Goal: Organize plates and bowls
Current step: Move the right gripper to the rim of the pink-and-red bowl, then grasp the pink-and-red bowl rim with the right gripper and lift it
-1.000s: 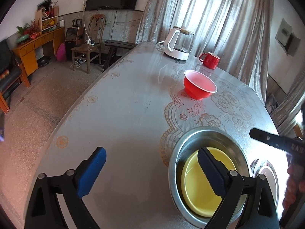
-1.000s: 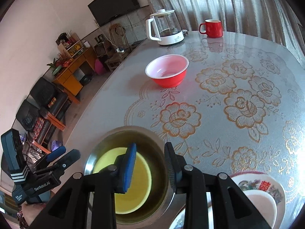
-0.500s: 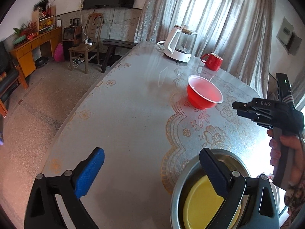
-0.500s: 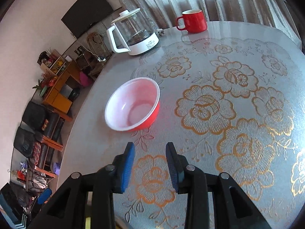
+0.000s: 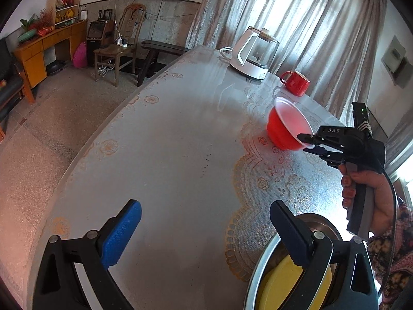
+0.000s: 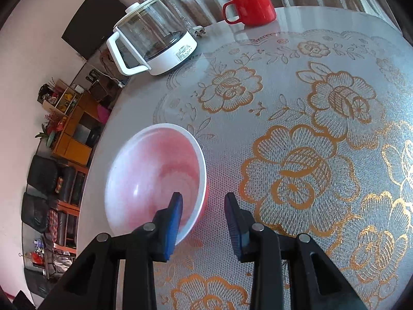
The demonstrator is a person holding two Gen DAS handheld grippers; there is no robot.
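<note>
A red bowl [image 5: 284,129] with a pale inside [image 6: 155,175] sits on the flowered tablecloth. My right gripper [image 6: 203,196] straddles its near rim, one blue pad inside the bowl and the other outside. Its jaws are closing, with a gap still showing between the outer pad and the bowl wall. In the left wrist view the right gripper [image 5: 308,142], held by a hand, reaches the bowl from the right. My left gripper [image 5: 204,206] stands wide open and holds nothing. Its right finger hangs over a steel basin [image 5: 260,266] that holds a yellow plate [image 5: 284,279].
A glass kettle on a white base [image 6: 152,44] and a red mug [image 6: 250,5] stand at the far end of the table. The table's left edge [image 5: 108,129] drops to the floor, with chairs and a wooden desk beyond.
My right gripper left the steel basin, crossed the cloth to the red bowl and dropped its pads over the rim. The left gripper drifted a little, so the basin slid lower right in its view.
</note>
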